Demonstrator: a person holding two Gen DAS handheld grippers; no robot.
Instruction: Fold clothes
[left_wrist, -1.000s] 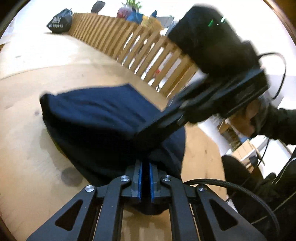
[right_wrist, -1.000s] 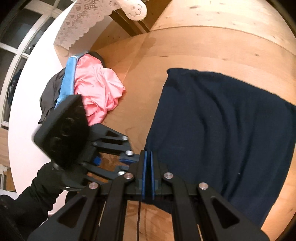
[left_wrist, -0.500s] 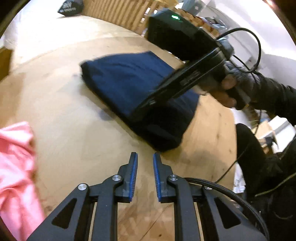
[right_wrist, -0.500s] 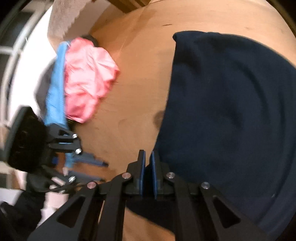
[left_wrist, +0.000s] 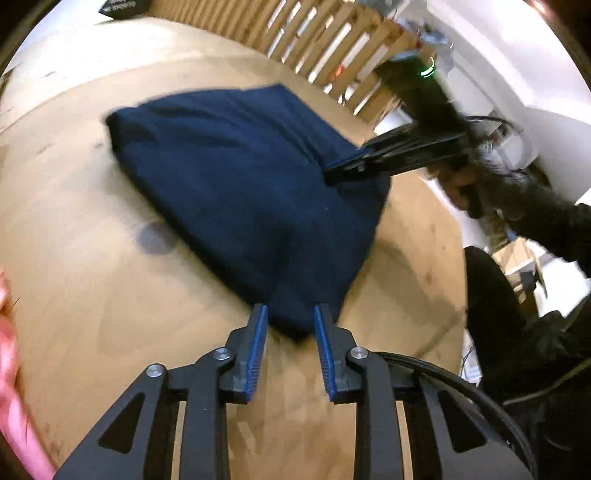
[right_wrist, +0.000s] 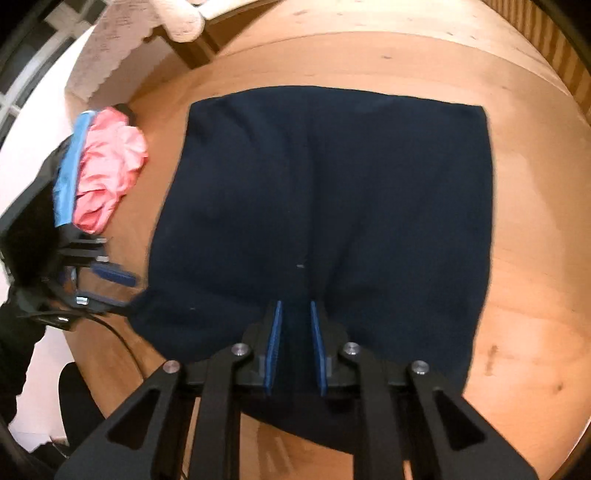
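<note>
The left gripper (left_wrist: 289, 321), a black two-finger claw with blue ribbed pads, is opening; its jaws are standing apart with a clear gap, and the pads are pressing on nothing. Just ahead of its tips, and showing in the gap between them, the near corner of the folded dark navy cloth garment (left_wrist: 255, 188) is lying flat on the round pale wooden table (left_wrist: 92, 258). To this claw's left, at the frame edge, a blurred strip of the crumpled pink garment (left_wrist: 11, 387) is showing. Far ahead, past the navy cloth, a slatted wooden fence-like rail (left_wrist: 332, 44) is running along the table's far side.

The right gripper (right_wrist: 295, 317), of the same black build with blue pads, is opening too, its jaws slightly parted and hanging over the near edge of the navy garment (right_wrist: 332, 206); dark cloth is showing between the pads, but whether it is touching them is unclear. Ahead of it the garment is spreading as a rough rectangle. To its left, the other claw (right_wrist: 110, 288) is sitting at the cloth's corner, and beyond that the pink garment (right_wrist: 107, 181) is lying heaped beside a light blue strip of fabric (right_wrist: 70, 170).
</note>
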